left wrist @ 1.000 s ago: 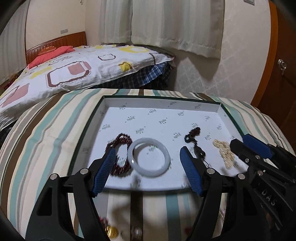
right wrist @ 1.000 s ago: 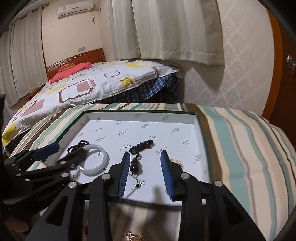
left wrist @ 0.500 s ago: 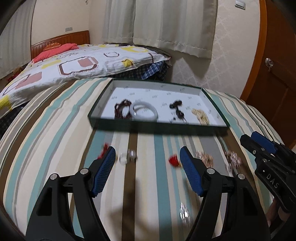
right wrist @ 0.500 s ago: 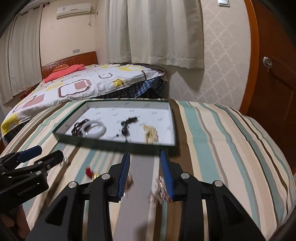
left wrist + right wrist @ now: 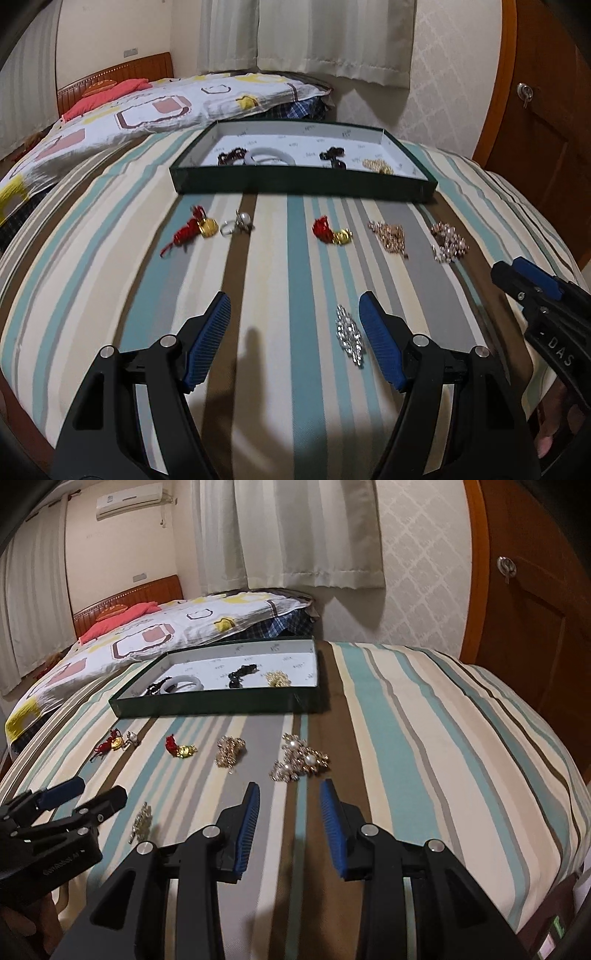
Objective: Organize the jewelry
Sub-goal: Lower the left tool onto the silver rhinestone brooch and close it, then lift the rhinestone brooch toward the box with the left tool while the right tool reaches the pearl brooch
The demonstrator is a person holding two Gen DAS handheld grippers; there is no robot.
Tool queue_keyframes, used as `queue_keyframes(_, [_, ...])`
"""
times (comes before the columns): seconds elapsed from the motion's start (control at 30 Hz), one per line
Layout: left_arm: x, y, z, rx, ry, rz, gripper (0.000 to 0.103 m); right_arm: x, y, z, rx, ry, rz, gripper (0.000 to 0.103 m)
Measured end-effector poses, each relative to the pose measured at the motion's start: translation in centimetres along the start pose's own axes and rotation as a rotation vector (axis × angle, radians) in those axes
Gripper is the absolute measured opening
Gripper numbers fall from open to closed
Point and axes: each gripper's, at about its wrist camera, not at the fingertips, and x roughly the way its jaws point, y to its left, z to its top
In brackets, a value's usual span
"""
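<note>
Striped bedding (image 5: 110, 258) covers the bed that carries everything, with a second bed, pale curtains and a wooden door behind. From the left wrist view the near wall of the dark green tray (image 5: 303, 182) cuts off the lower parts of what lies inside: a white bangle (image 5: 271, 157), dark red beads (image 5: 231, 157) touching its left side, a black necklace (image 5: 332, 157) and a small gold heap (image 5: 378, 166), each too small to read in detail. In front of the tray, loose pieces lie in a row running left to right across the stripes: a red-and-gold charm (image 5: 194, 229), a pearl ring (image 5: 238, 225) just beside it, a second red-and-gold charm (image 5: 330, 232), a gold chain (image 5: 389, 236) and a pearl brooch cluster (image 5: 301, 762). A silver rhinestone piece (image 5: 349, 334) lies nearer, its long axis running toward the camera, just inside the right finger of the left gripper (image 5: 295, 339), whose jaws stand wide apart and hold nothing. The right gripper (image 5: 290, 823) also stands apart and empty above the bedding, just short of the brooch cluster; its body is cut off at the frame's lower edge.
</note>
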Motion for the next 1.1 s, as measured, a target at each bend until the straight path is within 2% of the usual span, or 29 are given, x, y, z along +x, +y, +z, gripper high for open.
queue_keyframes(0.37, [1.2, -1.1, -1.4, 0.025, 0.04, 0.011, 0.068, 0.2, -0.3, -1.1, 0.021, 0.013, 0.015, 0.035])
queue_keyframes(0.43, [1.6, -1.2, -1.5, 0.03, 0.054, 0.005, 0.061, 0.2, -0.3, -1.1, 0.022, 0.012, 0.015, 0.035])
queue_keyframes(0.57, [1.6, -1.5, -1.6, 0.05, 0.047, -0.002, 0.057, 0.2, -0.3, -1.1, 0.022, 0.013, 0.014, 0.035])
queue_keyframes(0.67, [1.5, -1.6, -1.6, 0.057, 0.043, -0.018, 0.047, 0.2, -0.3, -1.1, 0.021, 0.014, 0.014, 0.035])
queue_keyframes(0.83, [1.6, -1.9, -1.6, 0.078, 0.04, -0.039, 0.024, 0.2, -0.1, -1.2, 0.02, 0.015, 0.015, 0.035])
queue_keyframes(0.93, [1.7, -1.9, -1.5, 0.08, 0.039, -0.052, 0.014, 0.2, -0.1, -1.3, 0.018, 0.015, 0.015, 0.035])
queue_keyframes(1.1, [1.8, -1.7, -1.3, 0.082, 0.039, -0.062, 0.013, 0.2, 0.0, -1.3, 0.018, 0.016, 0.014, 0.035])
